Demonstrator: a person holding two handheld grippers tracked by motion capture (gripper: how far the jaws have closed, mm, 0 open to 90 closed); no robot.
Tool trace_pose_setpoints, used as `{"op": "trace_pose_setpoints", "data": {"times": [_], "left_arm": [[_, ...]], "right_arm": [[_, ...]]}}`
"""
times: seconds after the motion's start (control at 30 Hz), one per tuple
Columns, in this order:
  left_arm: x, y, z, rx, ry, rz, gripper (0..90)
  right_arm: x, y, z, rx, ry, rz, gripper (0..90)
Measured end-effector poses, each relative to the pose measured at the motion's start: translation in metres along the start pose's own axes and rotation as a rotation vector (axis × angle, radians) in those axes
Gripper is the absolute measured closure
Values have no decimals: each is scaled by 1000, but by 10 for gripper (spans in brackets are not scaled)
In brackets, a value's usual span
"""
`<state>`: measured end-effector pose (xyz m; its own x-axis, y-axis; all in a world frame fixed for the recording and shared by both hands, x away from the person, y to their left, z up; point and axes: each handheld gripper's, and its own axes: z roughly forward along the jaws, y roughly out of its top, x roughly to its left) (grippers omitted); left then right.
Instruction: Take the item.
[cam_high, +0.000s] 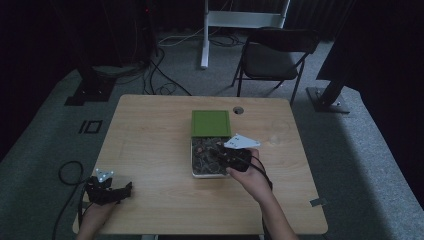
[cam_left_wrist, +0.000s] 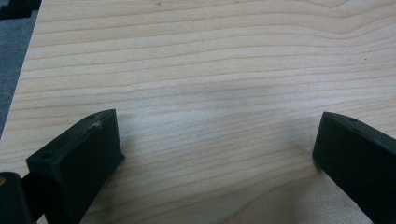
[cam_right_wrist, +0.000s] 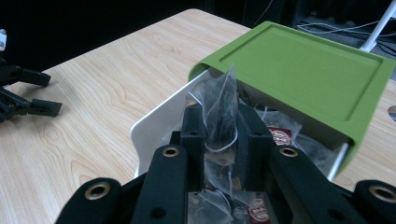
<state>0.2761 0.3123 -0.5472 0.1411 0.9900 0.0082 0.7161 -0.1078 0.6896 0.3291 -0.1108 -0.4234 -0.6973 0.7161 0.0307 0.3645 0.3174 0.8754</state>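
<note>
Worktop (cam_high: 150, 165): pale wood, lying under both grippers and carrying the box.
Box (cam_right_wrist: 154, 119): white, open-topped, sitting directly beneath and around the right jaws; it is holding a heap of clear sachets with strings and red-printed tags.
Lid (cam_right_wrist: 303, 74): green, lying flat over the far end of the box, just beyond the tips of the right jaws, leaving the near end uncovered.
Right gripper (cam_right_wrist: 221, 128): a hand is holding it over the open end of the box; its jaws are clenching on one sachet.
Left gripper (cam_left_wrist: 215, 149): resting at the near left edge of the worktop, well apart from the box; its jaws are standing wide, released, with bare wood between them.
Sachet (cam_right_wrist: 224, 105): clear, dark contents, standing upright between the right jaws, its pointed top reaching above the tips, its string looping below.
</note>
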Motion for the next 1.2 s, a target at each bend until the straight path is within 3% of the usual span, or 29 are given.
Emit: {"op": "trace_pose_setpoints", "data": {"times": [1.2], "left_arm": [[0, 0, 0, -1, 1, 1, 17]], "right_arm": [[-67, -9, -53, -72, -170, 83, 756]]}}
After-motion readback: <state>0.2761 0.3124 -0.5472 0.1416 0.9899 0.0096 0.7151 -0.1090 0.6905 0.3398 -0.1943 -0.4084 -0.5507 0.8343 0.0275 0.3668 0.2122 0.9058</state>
